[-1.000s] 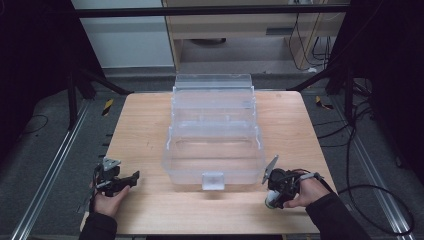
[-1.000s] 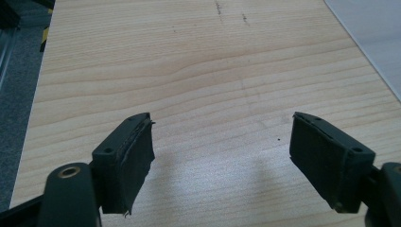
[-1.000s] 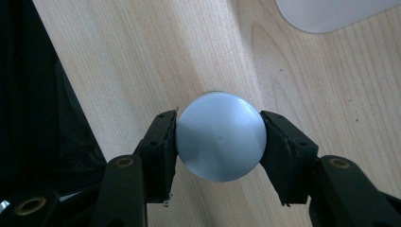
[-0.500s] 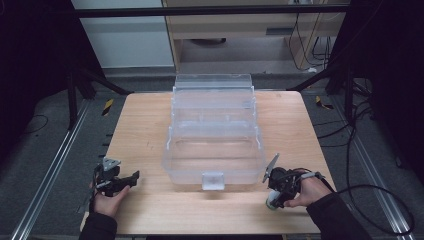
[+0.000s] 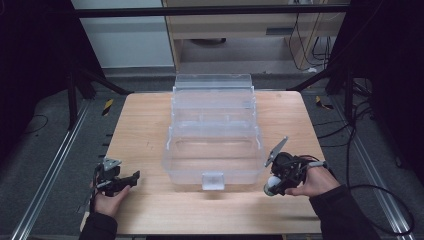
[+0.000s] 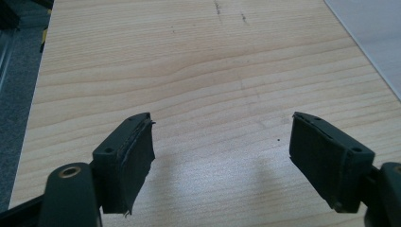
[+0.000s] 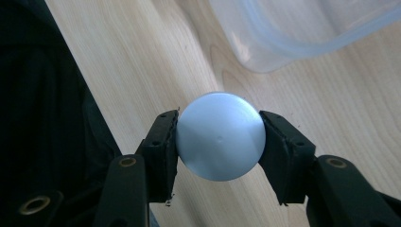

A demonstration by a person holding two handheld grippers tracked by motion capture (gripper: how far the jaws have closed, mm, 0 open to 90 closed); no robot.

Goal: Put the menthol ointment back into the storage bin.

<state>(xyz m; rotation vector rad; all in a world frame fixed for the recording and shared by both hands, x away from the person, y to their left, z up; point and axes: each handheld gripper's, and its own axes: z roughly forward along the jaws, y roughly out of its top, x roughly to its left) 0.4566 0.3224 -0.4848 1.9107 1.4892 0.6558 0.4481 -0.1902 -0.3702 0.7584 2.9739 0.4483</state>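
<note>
My right gripper (image 7: 218,142) is clamped on a pale ball (image 7: 220,136), both jaws pressed to its sides, at the near right of the wooden surface (image 5: 145,125) just beside the clear plastic organiser box (image 5: 214,145). My left gripper (image 6: 222,161) is spread wide and empty at the near left. I'd judge the pickup done; the ball is not yet in the box, which stands open beyond.

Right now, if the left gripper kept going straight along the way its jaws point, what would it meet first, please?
Probably nothing but bare table. The left gripper is open, with wood between and ahead of its jaws. The clear plastic box lies off to the right of that line, though depth is hard to judge.
</note>
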